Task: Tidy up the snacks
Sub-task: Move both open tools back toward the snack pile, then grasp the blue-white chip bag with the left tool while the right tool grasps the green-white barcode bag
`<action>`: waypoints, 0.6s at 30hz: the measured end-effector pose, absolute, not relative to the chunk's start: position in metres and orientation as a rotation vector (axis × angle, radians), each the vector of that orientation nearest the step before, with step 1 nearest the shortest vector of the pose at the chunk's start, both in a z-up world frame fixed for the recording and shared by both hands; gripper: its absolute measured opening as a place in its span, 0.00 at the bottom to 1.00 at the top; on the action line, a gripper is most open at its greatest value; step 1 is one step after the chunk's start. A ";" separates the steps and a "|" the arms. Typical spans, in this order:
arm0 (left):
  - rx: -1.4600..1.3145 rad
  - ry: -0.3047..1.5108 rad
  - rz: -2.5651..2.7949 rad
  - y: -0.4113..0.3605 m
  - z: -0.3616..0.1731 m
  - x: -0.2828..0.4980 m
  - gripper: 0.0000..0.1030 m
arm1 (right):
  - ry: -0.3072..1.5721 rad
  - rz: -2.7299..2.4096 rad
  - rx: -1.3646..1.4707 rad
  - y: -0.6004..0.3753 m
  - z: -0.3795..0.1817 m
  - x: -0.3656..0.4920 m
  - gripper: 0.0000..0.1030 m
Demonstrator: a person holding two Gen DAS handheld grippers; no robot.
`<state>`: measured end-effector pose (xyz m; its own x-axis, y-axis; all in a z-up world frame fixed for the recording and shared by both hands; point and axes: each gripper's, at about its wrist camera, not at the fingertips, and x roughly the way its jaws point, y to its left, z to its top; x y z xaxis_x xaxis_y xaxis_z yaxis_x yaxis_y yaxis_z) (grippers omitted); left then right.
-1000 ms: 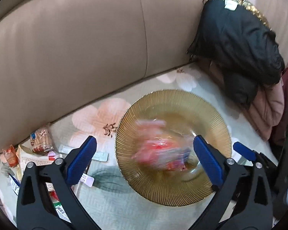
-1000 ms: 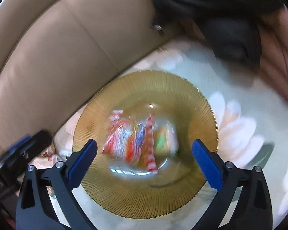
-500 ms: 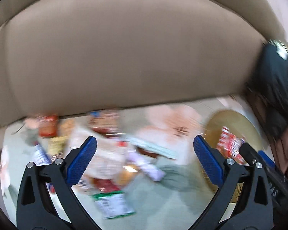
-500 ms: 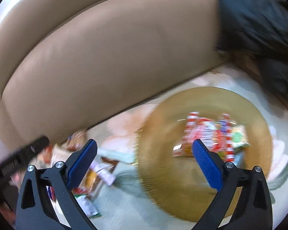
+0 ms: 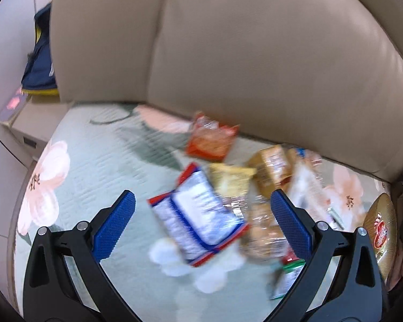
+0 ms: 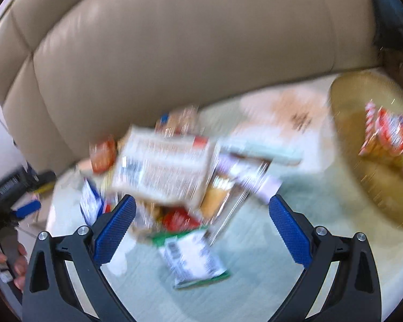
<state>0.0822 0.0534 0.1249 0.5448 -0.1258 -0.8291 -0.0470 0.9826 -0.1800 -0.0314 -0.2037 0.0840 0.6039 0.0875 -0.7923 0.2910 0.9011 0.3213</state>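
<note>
Both tools, left tool [image 5: 201, 222] and right tool [image 6: 201, 222], hang spread and empty over the snack pile [image 6: 169, 177] on the sofa; plate [image 6: 362, 187] sits right. Next: pinch one packet.

A beige leather sofa backrest [image 5: 255, 61] is seen filling the upper part of both views, divided by stitched seams into padded panels. The seat is covered by a pale green quilted cover [image 5: 99, 166] printed with pink blossoms [image 5: 44, 185]. At the far left, a low beige ledge [image 5: 32, 123] is seen beside the sofa, and a dark blue garment [image 5: 40, 61] is draped above it. A pale wall [image 5: 5, 53] is visible behind. Soft highlights are cast on the leather.
</note>
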 end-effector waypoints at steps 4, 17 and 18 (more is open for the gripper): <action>-0.286 1.006 -0.050 0.078 0.106 0.085 0.97 | 0.985 -0.130 0.423 -0.182 0.056 -0.035 0.95; -0.437 1.113 -0.056 0.069 0.025 0.091 0.97 | 1.063 -0.121 0.120 -0.128 0.017 -0.033 0.95; -0.467 1.134 -0.054 0.072 0.018 0.094 0.97 | 1.080 -0.119 0.112 -0.127 0.017 -0.030 0.95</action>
<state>0.0937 0.0722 0.0182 0.4324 -0.2744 -0.8589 -0.1919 0.9027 -0.3851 -0.0304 -0.1270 0.0175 0.4659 -0.0424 -0.8838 0.1515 0.9879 0.0324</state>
